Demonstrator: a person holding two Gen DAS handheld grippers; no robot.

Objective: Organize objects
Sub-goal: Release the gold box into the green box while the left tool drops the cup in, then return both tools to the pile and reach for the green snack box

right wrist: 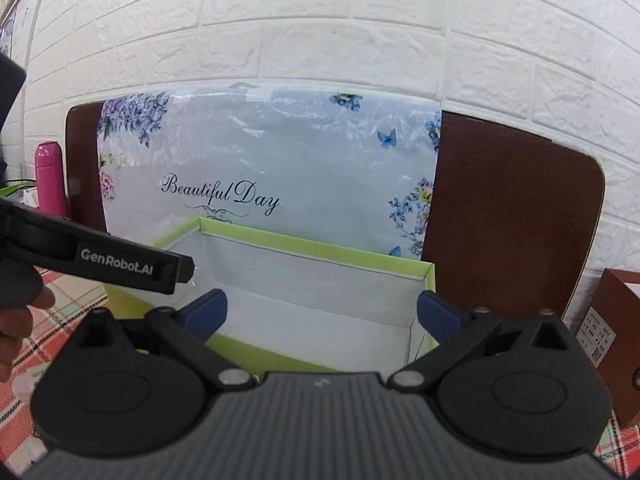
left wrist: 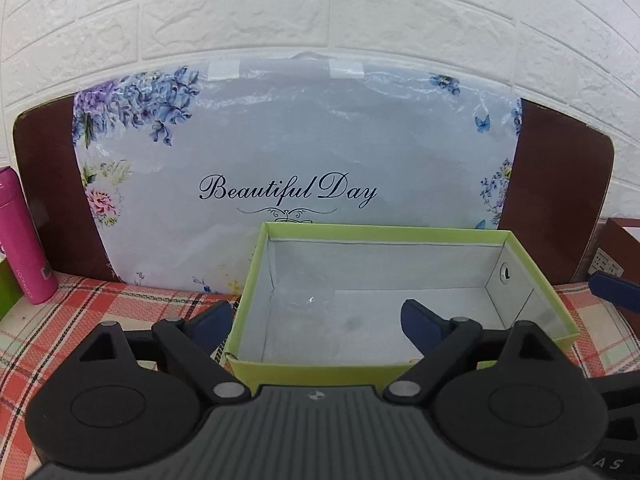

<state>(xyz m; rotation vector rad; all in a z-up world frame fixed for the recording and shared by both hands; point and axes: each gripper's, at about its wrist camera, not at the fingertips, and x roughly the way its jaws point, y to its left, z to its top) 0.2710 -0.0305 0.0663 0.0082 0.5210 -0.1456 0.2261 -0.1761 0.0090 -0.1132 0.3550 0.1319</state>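
An open green box (left wrist: 320, 372) with a white inside stands on the plaid tablecloth; a clear glass-like object (left wrist: 306, 304) lies at its back left. The box also shows in the right wrist view (right wrist: 316, 250). My left gripper (left wrist: 316, 318) is open and empty, its fingertips over the box's near part. My right gripper (right wrist: 322, 312) is open and empty, just in front of the box's right half. The left gripper's body (right wrist: 120, 262) crosses the left of the right wrist view. A right fingertip (left wrist: 614, 290) shows at the right edge of the left wrist view.
A floral "Beautiful Day" bag (left wrist: 288, 152) leans on a brown board (left wrist: 560, 184) against the white brick wall behind the box. A pink bottle (left wrist: 24, 240) stands at the left. A brown carton (right wrist: 612, 344) sits at the right.
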